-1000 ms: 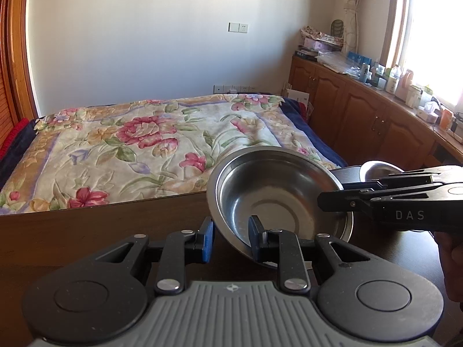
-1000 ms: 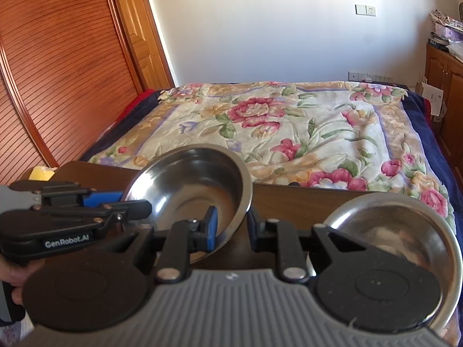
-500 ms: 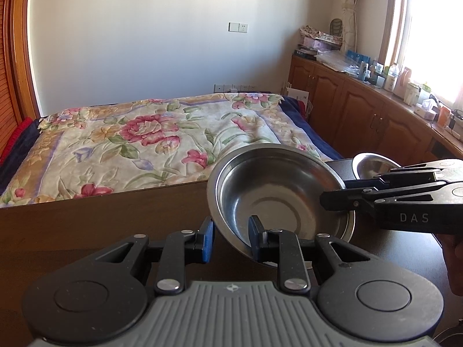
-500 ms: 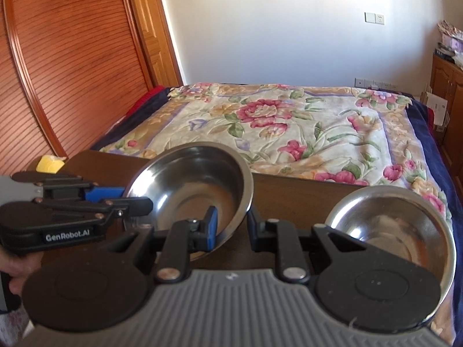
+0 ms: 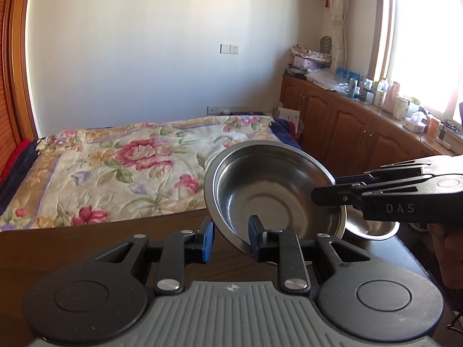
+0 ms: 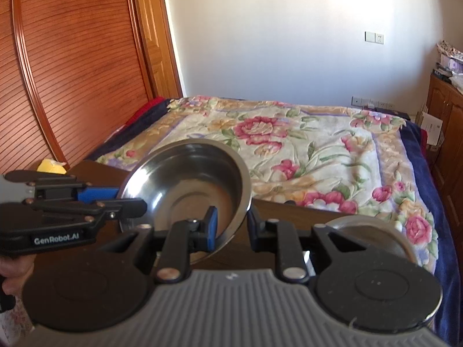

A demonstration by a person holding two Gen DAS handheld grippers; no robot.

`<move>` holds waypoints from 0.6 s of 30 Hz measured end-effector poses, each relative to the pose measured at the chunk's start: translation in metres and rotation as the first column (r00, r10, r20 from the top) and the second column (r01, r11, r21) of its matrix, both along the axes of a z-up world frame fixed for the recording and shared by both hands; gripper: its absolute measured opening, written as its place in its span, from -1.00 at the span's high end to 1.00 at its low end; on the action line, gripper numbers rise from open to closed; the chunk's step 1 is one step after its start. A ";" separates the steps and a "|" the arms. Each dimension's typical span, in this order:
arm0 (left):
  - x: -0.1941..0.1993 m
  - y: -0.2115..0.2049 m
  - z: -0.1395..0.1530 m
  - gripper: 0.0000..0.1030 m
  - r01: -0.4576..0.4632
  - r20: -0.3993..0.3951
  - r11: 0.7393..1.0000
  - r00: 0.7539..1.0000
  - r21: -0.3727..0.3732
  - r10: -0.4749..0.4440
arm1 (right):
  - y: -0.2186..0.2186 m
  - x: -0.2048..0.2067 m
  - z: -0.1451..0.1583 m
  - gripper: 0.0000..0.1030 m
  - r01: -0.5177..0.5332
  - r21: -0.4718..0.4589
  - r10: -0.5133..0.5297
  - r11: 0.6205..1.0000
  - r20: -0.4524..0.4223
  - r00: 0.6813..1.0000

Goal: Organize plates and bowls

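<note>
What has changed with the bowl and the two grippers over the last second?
The steel bowl, gripped at opposite rims by the left gripper and right gripper, has been lifted off the dark table. The second bowl that showed behind it now sits lower, partly hidden under its rim. Both grips stayed clamped; nothing was let go. The second bowl kept its spot on the table.

second bowl (image 6: 373,237) half hidden behind right gripper (image 6: 230,225), countertop bottles (image 5: 382,95) perhaps toiletries

Two steel bowls, one (image 5: 275,193) lifted, one (image 5: 373,227) on the surface (image 5: 86,248); two tools (image 5: 228,238) (image 5: 327,196); one bed (image 5: 115,167).
</note>
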State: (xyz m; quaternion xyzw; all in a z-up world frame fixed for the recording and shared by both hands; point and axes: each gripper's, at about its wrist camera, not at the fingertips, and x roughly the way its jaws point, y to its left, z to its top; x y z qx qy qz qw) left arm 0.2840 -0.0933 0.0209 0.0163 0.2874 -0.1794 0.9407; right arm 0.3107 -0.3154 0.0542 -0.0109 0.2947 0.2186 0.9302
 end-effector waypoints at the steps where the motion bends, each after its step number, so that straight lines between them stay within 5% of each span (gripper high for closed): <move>1: -0.002 -0.001 0.002 0.49 0.003 0.003 1.000 1.000 -0.001 -0.003 | -0.002 -0.001 0.002 0.53 0.001 0.002 -0.001 1.000 0.003 1.000; 18: -0.074 -0.003 0.028 0.49 0.061 0.043 0.998 0.997 0.010 -0.061 | -0.021 -0.064 0.018 0.53 -0.002 0.051 0.000 0.999 0.044 0.999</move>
